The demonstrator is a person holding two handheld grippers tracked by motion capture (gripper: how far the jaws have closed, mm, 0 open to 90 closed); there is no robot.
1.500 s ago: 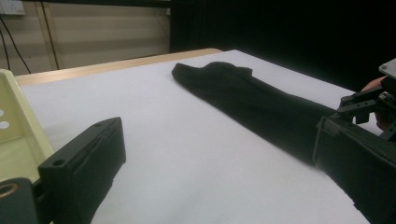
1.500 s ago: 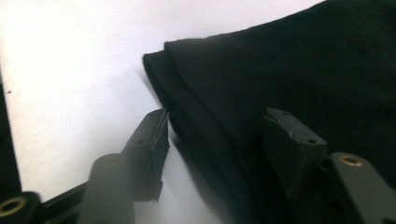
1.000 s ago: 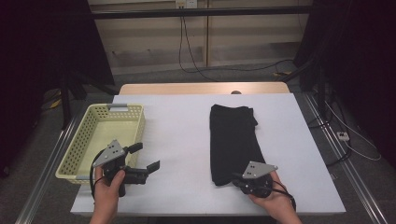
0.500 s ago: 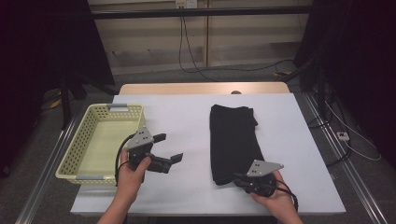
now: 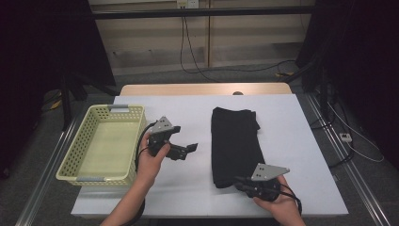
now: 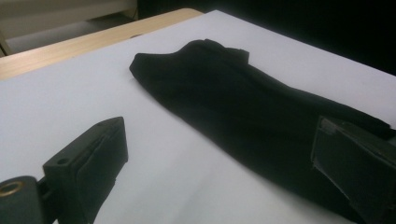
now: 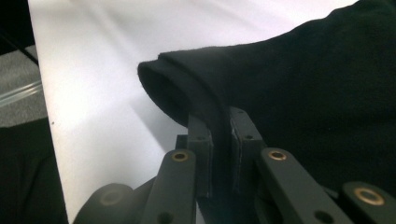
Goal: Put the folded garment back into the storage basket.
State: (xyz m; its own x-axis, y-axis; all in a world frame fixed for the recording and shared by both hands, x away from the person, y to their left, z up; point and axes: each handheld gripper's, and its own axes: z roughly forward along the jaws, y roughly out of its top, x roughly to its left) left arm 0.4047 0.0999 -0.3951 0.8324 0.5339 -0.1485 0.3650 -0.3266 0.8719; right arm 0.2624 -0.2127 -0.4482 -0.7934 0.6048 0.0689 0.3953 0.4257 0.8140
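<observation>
The black folded garment lies right of centre on the bench, well apart from the yellow basket at the left. The right gripper, held low at the near edge, has its jaws clamped on the garment's near corner. The left gripper, wrist raised, points toward the garment with jaws spread, holding nothing.
</observation>
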